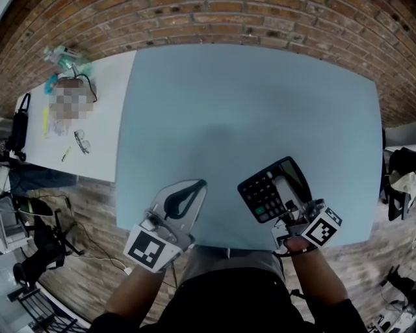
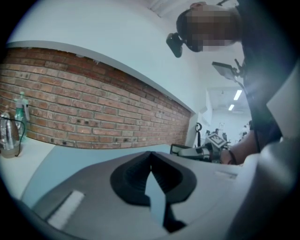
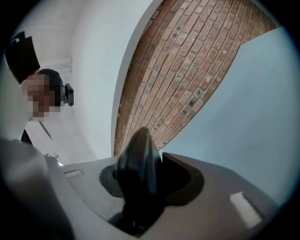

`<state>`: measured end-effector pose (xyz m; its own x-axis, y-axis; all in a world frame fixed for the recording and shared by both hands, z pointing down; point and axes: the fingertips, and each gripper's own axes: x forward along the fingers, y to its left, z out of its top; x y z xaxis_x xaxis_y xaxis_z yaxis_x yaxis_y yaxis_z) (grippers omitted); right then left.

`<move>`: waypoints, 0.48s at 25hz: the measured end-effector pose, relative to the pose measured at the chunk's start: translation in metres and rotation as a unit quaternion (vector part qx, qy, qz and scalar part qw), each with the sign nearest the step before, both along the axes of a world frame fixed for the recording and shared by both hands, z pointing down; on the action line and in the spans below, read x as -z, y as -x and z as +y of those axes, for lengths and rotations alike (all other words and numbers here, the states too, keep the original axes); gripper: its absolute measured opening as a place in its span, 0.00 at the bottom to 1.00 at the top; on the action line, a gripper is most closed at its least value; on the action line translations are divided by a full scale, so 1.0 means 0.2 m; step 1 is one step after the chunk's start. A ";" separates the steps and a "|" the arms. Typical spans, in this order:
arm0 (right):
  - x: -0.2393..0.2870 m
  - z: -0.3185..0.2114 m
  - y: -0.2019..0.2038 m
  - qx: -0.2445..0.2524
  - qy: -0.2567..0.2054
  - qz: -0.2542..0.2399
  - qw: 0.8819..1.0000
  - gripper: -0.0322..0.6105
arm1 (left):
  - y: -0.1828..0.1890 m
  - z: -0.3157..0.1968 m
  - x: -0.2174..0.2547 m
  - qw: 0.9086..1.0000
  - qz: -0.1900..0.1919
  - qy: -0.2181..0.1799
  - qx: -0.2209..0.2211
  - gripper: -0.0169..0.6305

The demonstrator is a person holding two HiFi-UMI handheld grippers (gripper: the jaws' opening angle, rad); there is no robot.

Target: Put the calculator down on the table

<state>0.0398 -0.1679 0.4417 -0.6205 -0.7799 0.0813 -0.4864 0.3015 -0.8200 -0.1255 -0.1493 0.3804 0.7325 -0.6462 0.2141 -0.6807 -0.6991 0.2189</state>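
A black calculator (image 1: 263, 194) with its keys facing up is over the near right part of the light blue table (image 1: 247, 104). My right gripper (image 1: 289, 198) is shut on its near end, one grey finger lying across its face. In the right gripper view the calculator (image 3: 137, 164) stands edge-on between the jaws. Whether it touches the table I cannot tell. My left gripper (image 1: 200, 184) is over the table's near edge, shut with its tips together and nothing in it. The left gripper view shows its closed tips (image 2: 150, 153) and, beyond them, the calculator (image 2: 182, 149).
A white table (image 1: 97, 110) adjoins on the left, with bottles (image 1: 64, 57), a cable and glasses (image 1: 82, 140). A brick wall (image 1: 260, 19) runs behind both tables. A dark bag (image 1: 400, 172) sits off the right edge. My own body is below the near edge.
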 end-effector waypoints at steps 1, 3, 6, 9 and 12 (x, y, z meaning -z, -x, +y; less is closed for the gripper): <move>-0.01 0.00 0.00 0.000 0.001 -0.001 1.000 0.26 | 0.00 0.00 -0.01 1.000 0.000 0.001 0.001 0.00; -0.03 -0.01 0.00 0.001 0.005 -0.001 1.000 0.26 | -0.01 -0.01 -0.02 1.000 0.000 0.002 0.002 0.00; -0.05 -0.01 0.00 0.001 0.008 -0.002 1.000 0.26 | -0.01 -0.01 -0.03 1.000 -0.002 0.003 0.003 0.00; -0.06 -0.02 0.00 0.002 0.009 -0.002 1.000 0.26 | -0.01 0.00 -0.05 1.000 -0.007 0.006 0.003 0.00; -0.07 -0.02 -0.01 0.003 0.013 -0.003 1.000 0.26 | 0.00 0.00 -0.06 1.000 -0.010 0.009 0.003 0.00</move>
<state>0.0417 -0.1727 0.4556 -0.6253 -0.7743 0.0977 -0.4799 0.2828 -0.8305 -0.1245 -0.1493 0.3923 0.7244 -0.6461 0.2406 -0.6890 -0.6913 0.2179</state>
